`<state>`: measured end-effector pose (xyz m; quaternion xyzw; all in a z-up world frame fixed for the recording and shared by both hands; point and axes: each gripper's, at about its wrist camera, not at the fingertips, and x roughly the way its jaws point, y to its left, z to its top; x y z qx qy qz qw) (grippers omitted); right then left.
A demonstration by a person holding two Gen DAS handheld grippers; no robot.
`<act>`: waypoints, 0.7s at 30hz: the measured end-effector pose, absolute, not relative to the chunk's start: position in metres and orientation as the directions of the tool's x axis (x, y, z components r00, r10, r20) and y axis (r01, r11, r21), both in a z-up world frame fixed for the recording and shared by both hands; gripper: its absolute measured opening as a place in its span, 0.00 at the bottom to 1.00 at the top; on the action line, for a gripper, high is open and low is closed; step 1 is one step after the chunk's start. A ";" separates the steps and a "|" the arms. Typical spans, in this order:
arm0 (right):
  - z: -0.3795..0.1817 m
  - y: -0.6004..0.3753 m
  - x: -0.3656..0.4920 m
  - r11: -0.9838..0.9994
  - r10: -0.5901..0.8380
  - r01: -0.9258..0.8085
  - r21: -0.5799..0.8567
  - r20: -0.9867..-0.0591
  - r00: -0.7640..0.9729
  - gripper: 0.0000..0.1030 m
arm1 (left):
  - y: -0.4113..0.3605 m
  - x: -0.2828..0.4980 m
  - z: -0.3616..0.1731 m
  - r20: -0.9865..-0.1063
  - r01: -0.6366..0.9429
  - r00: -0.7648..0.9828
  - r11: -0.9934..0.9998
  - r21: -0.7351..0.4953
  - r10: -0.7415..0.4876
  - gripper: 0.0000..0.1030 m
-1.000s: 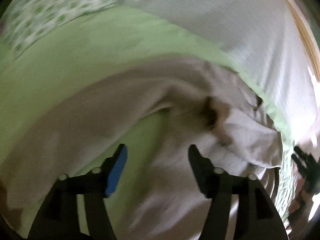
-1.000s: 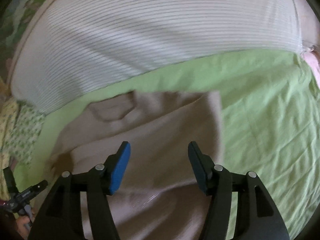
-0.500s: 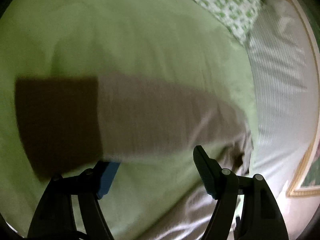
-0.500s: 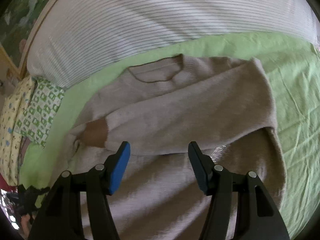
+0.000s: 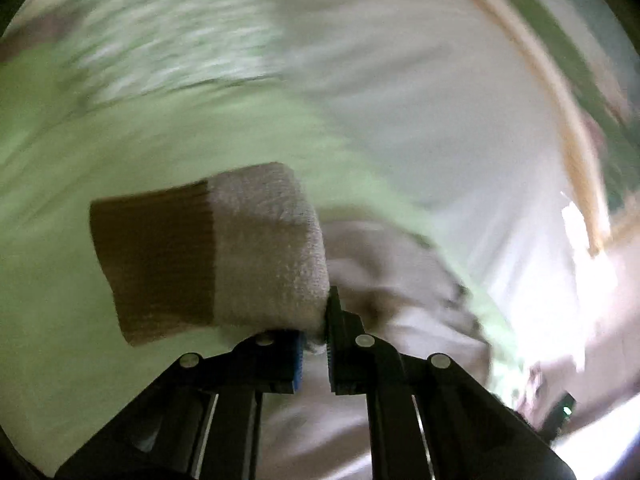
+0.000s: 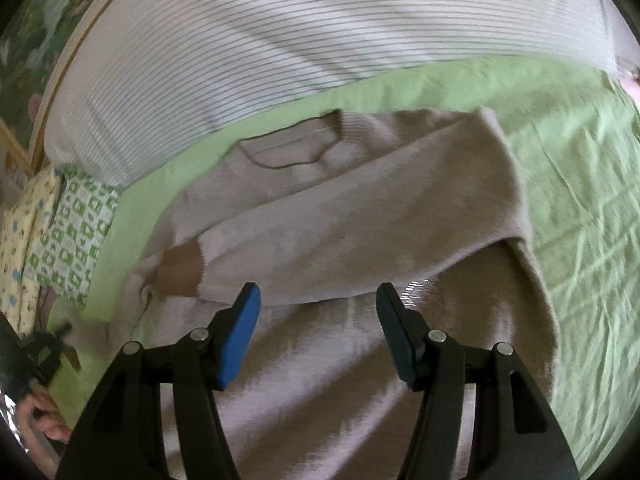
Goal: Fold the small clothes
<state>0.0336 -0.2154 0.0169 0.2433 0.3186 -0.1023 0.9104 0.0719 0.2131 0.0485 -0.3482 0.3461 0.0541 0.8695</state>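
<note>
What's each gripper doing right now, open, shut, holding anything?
Left gripper: shut on the beige knitted sweater's brown-cuffed sleeve.
Right gripper: open, empty, over the sweater's body.

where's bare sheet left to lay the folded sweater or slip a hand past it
Open green sheet lies right of the sweater, out to the frame edge. A thin green strip runs between the sweater's collar and the striped pillow. The left side is crowded: patterned cloths and the left gripper shut on the sleeve.
</note>
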 end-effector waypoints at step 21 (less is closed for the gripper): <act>0.007 -0.307 0.001 0.764 -0.111 0.472 0.440 -0.630 0.768 0.59 | 0.012 0.185 0.010 -0.791 0.081 0.542 0.954 -0.287 -0.284 0.58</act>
